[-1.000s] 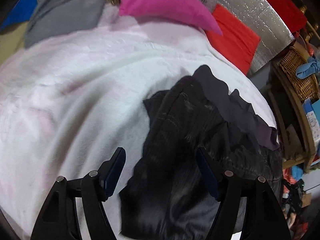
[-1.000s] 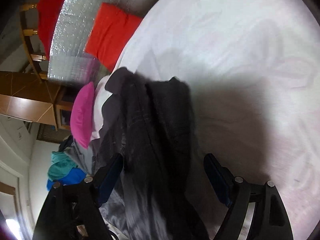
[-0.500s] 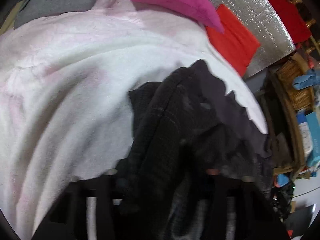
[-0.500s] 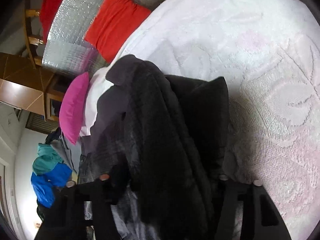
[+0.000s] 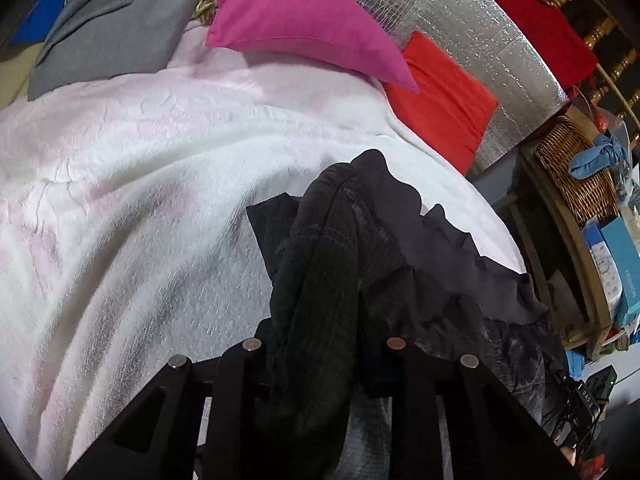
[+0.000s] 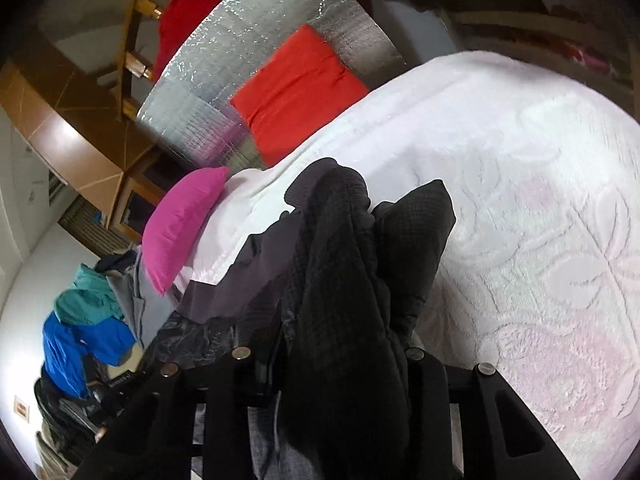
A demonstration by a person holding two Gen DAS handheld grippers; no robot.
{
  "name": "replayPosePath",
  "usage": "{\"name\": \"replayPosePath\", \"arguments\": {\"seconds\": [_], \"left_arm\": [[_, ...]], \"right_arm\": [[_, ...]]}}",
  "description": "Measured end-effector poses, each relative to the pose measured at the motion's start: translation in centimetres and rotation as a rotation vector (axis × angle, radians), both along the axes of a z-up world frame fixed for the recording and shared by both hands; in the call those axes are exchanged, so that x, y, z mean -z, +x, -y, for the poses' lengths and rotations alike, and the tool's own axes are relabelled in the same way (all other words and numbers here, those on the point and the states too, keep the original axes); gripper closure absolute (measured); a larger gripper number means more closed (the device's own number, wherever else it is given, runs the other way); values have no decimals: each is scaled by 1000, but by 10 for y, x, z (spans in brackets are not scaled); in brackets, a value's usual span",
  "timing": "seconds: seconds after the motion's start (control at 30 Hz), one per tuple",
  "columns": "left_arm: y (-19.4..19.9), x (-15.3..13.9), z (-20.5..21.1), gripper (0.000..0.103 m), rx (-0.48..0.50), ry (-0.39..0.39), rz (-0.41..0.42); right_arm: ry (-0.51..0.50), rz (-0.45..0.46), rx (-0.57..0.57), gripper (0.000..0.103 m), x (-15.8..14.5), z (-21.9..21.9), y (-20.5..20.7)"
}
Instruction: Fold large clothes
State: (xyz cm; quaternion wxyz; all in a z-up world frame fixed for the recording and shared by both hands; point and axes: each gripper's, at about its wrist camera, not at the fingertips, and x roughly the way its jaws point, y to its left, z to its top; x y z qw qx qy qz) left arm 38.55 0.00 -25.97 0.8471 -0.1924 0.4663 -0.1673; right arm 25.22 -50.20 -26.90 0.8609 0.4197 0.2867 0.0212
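Garment: dark waffle-knit garment [image 5: 320, 264], bunched on white bedspread [image 5: 132, 208], near the side w/ the shelving; rises in a ridge into both grippers.
Left gripper [image 5: 320, 354]: jaws closing, narrow gap, thick fold of the dark knit between them; pads hidden under cloth, looks pinched.
Right gripper [image 6: 326, 360]: jaws closing, somewhat wider gap, fat bundle of same garment [image 6: 344, 280] between; pads hidden too, looks gripped.
Step (judged): early; grab made, nothing laid flat yet.

Risk 1: grip on a bunch, not on an edge or corner. Cause: several layers caught at once; could lift as a lump, no clean fold line.
Risk 2: slip-out. Cause: heavy, thick knit; the smooth grey layer [image 5: 448, 248] may slide off the knit if only one layer is caught.
Risk 3: bedspread dragged along. Cause: plush pile just beside the jaws; can't tell if any is caught.
Risk 4: twist. Cause: both grippers close together on the same ridge, so little span to spread cloth.

Materials/shapes:
Knit: matte, grid texture, soft thick folds.
Grey layer: thinner, smooth, wavy frilled edge.
Bedspread: fluffy, embossed floral relief, faint pink patches.
Magenta pillow [image 5: 304, 28]: smooth, pointed corner.
Red cushion [image 5: 444, 100]: flat, leans on silver quilted foil panel [image 5: 480, 40].
Wicker basket [image 5: 576, 168]: stiff weave, well apart.
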Motion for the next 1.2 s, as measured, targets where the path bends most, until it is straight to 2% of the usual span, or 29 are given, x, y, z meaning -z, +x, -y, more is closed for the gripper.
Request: {"name": "replayPosePath", "arguments": {"seconds": [0.07,0.13,0.17,0.2,0.27,0.3,0.4,0.53,0.63,0.8,0.93,1.1,1.17,1.2], "left_arm": [[5,5,-1,74,-3,9,-24],[12,13,3,65,-9,44,-59],[14,16,3,56,-17,66,-76],[16,19,2,47,-22,73,-84],[20,24,-1,36,-31,78,-119],[21,26,-4,36,-35,63,-130],[21,24,-11,36,-60,19,-131],[25,19,-14,35,-59,-10,-103],[30,16,-10,35,-64,-22,-100],[36,17,-1,35,-76,1,-86],[37,16,12,35,-66,82,-45],[37,13,33,35,-28,229,15],[38,14,38,35,-17,266,29],[39,14,41,35,-11,281,35]], "right_arm": [[16,-33,0,64,9,6,1],[54,-92,-1,64,22,12,5],[85,-126,2,64,30,16,8],[115,-160,5,59,38,20,9],[173,-228,19,45,50,29,8],[190,-238,25,37,50,32,6],[212,-194,57,37,40,43,-7],[178,-151,141,28,27,56,-19],[137,-136,170,28,16,59,-11],[117,-109,147,28,10,61,17],[101,-120,107,28,12,55,50],[41,-210,64,28,25,40,87],[-15,-227,56,33,25,33,95],[-42,-234,57,49,24,31,98]]}}
